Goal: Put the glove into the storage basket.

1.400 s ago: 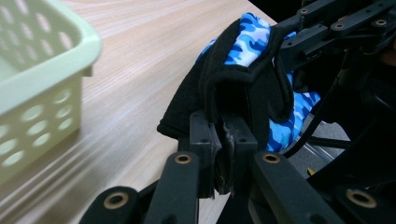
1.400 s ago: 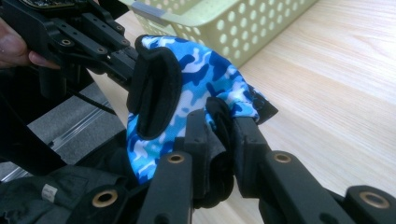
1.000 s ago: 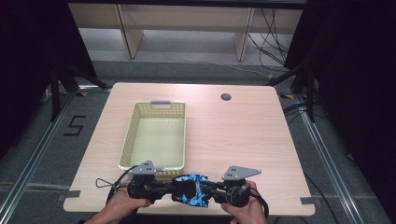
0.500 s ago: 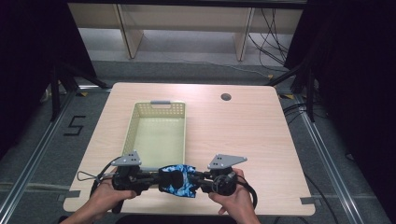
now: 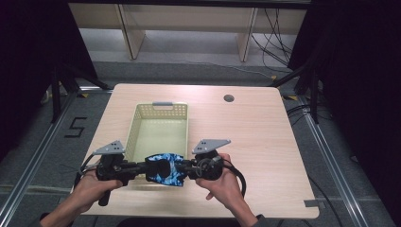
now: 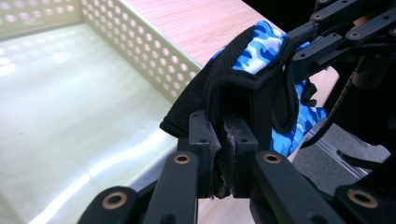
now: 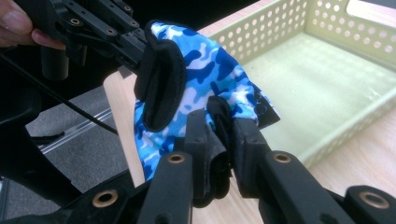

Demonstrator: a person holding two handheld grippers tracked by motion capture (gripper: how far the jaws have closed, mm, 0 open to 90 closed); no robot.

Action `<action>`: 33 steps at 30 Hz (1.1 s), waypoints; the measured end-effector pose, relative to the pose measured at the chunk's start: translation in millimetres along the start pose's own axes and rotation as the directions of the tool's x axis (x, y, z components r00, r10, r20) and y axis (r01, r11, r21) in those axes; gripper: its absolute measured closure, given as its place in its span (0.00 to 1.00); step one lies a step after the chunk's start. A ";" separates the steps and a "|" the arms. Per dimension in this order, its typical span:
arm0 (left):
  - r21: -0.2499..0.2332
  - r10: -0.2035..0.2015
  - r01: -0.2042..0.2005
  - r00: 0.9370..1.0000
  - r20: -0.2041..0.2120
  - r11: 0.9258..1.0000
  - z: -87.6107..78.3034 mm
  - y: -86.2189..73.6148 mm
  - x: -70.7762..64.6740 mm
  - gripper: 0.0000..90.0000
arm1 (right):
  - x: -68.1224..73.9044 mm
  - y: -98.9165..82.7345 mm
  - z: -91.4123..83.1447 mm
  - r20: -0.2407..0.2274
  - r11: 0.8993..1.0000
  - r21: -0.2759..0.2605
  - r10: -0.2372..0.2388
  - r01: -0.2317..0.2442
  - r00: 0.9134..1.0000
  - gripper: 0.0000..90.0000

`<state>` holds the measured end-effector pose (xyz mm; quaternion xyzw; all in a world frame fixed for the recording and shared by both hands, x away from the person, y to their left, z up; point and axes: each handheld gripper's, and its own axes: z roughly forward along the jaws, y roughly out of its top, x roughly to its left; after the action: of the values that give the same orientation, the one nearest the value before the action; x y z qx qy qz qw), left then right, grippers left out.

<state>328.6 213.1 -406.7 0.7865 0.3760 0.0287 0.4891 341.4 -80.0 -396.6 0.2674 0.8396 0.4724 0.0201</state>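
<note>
Blue camouflage glove (image 5: 165, 170) between both grippers

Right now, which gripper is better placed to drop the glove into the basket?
Slightly the left gripper: it sits at the basket's near rim, while the right gripper holds the glove beside that corner.

Blue camouflage glove (image 5: 164, 170) with black trim, bunched, seemingly lifted over basket's (image 5: 137, 123) near rim
</note>
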 end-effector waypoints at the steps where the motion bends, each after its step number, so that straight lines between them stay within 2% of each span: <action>1: 0.000 0.000 0.000 1.000 0.000 1.000 0.0 0.0 0.0 0.92 | 0.0 0.0 0.0 0.000 1.000 0.000 0.000 0.000 1.000 0.88; 2: -0.005 -0.011 0.011 1.000 -0.002 1.000 -0.7 0.6 2.9 0.92 | -0.4 3.0 2.7 0.000 1.000 0.000 0.014 -0.014 1.000 0.88; 3: 0.002 -0.016 0.016 1.000 0.005 1.000 -2.1 1.9 6.7 0.92 | -1.9 6.4 5.0 0.002 1.000 0.006 0.003 -0.003 1.000 0.88; 4: -0.005 -0.021 0.021 1.000 -0.013 1.000 -2.7 2.8 9.0 0.92 | -3.3 12.5 9.5 0.006 1.000 0.016 0.016 -0.016 1.000 0.88; 5: 0.005 -0.021 0.021 1.000 -0.014 1.000 -3.7 4.4 12.7 0.92 | -3.3 12.5 9.5 0.006 1.000 0.016 0.016 -0.016 1.000 0.88; 6: -0.003 -0.035 0.035 0.999 -0.028 0.999 -3.4 6.7 18.3 0.92 | -4.6 18.1 16.2 0.009 1.000 0.009 0.005 -0.005 1.000 0.88; 7: -0.003 -0.035 0.035 0.999 -0.028 0.999 -3.4 6.7 18.3 0.92 | -7.4 21.1 18.1 0.006 1.000 0.025 -0.009 0.009 1.000 0.88; 9: 0.007 -0.041 0.041 0.999 -0.036 0.999 -3.7 9.2 23.4 0.92 | -8.5 22.8 20.6 0.004 1.000 0.027 -0.010 0.010 1.000 0.88; 10: 0.010 -0.045 0.046 0.998 -0.038 0.999 -3.3 10.9 27.1 0.92 | -8.8 24.8 23.2 0.019 1.000 0.028 0.010 -0.010 1.000 0.88; 12: 0.015 -0.056 0.057 0.997 -0.054 0.998 -1.2 14.3 34.6 0.92 | -16.5 31.1 33.3 0.025 0.999 0.046 0.016 -0.017 1.000 0.88; 14: 0.035 -0.055 0.057 0.997 -0.060 0.998 0.0 17.1 41.5 0.92 | -22.0 34.4 38.9 0.029 0.998 0.063 0.010 -0.012 1.000 0.88; 19: 0.049 -0.069 0.072 0.996 -0.061 0.996 4.0 19.9 53.5 0.92 | -30.8 38.3 51.6 0.018 0.995 0.087 0.045 -0.046 0.999 0.88; 20: 0.062 -0.076 0.081 0.995 -0.070 0.995 8.2 19.6 60.0 0.92 | -35.7 38.8 58.2 0.042 0.994 0.100 0.038 -0.042 0.998 0.88; 23: 0.081 -0.076 0.082 0.994 -0.075 0.993 12.0 18.0 64.3 0.92 | -39.4 38.6 64.6 0.048 0.993 0.108 0.047 -0.052 0.998 0.88; 24: 0.096 -0.082 0.089 0.994 -0.077 0.991 15.3 15.7 68.5 0.92 | -42.7 38.1 71.7 0.058 0.988 0.142 0.056 -0.064 0.997 0.88; 25: 0.096 -0.082 0.089 0.994 -0.077 0.991 15.3 15.7 68.5 0.92 | -42.7 38.1 71.7 0.058 0.988 0.142 0.056 -0.064 0.997 0.88; 28: 0.108 -0.114 0.122 0.991 -0.076 0.987 21.2 10.0 74.9 0.91 | -48.6 35.5 84.2 0.068 0.982 0.178 0.055 -0.066 0.996 0.88; 33: 0.123 -0.122 0.131 0.990 -0.076 0.984 27.1 6.8 80.0 0.92 | -49.8 31.4 99.5 0.067 0.970 0.235 0.048 -0.062 0.997 0.88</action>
<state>400.9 240.7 -441.2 0.7893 0.4427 0.0003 0.4255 426.1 -12.5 -437.3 0.3053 0.8813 0.3608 0.0006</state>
